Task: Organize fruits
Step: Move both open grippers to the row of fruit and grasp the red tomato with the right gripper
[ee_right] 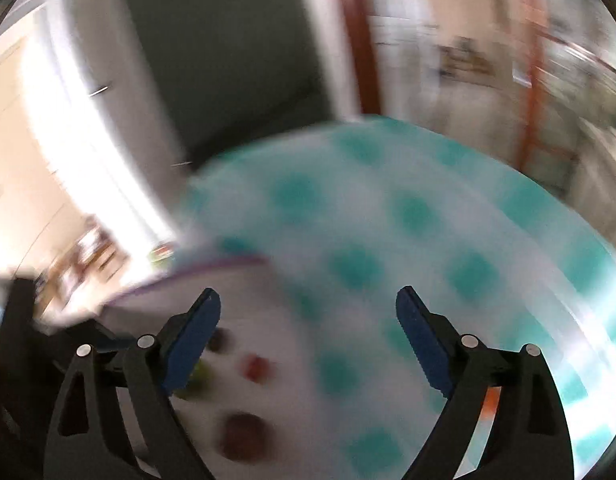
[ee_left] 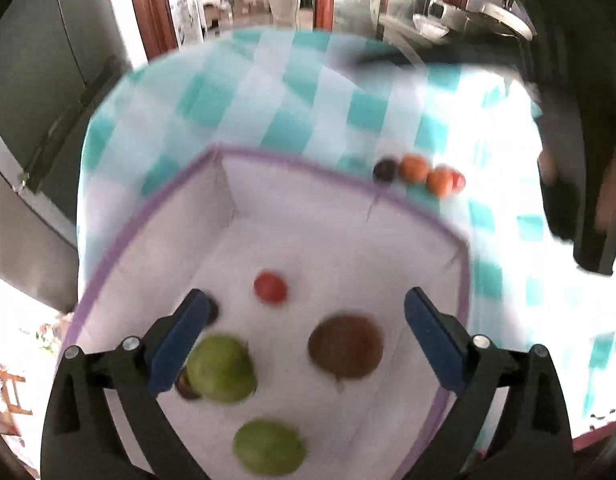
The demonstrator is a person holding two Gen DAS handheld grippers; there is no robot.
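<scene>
A: Left gripper (ee_left: 306, 296)?

B: Up above the white box (ee_left: 180, 216), looking down into it. Jaws wide open. Gripping nothing.

A: And inside the box?

B: Lots of fruit, all lying on the box floor.
- A red fruit (ee_left: 270, 287) near the middle of the box.
- A brown fruit (ee_left: 345, 347) just beside it, more to the right side of the box.
- A big green fruit (ee_left: 222, 368) on the left side of the box, partly behind the gripper's left finger.
- A small dark fruit (ee_left: 186, 390) touching it, mostly hidden under that same finger.
- A second green fruit (ee_left: 269, 447) at the box side closest to the camera.

A: Anything outside the box?

B: Yes. Four little ones in a row just past the far right corner of the box, on the checked cloth (ee_left: 292, 92).
- First a dark round fruit (ee_left: 385, 170), closest to the purple rim (ee_left: 300, 162) of the box.
- Then an orange fruit (ee_left: 413, 168).
- Then another orange one (ee_left: 439, 181).
- Last a tiny red one (ee_left: 459, 180).

Packed close together. Touching or not, too blurry to tell.

A: Right gripper (ee_right: 307, 296)?

B: Off to the right of the box, over the cloth. Jaws open wide too. Holding nothing. Very smeared view. Only the box corner at the left, with red, brown, green and dark blobs inside. An orange smear behind the right finger, away from the box.
</scene>
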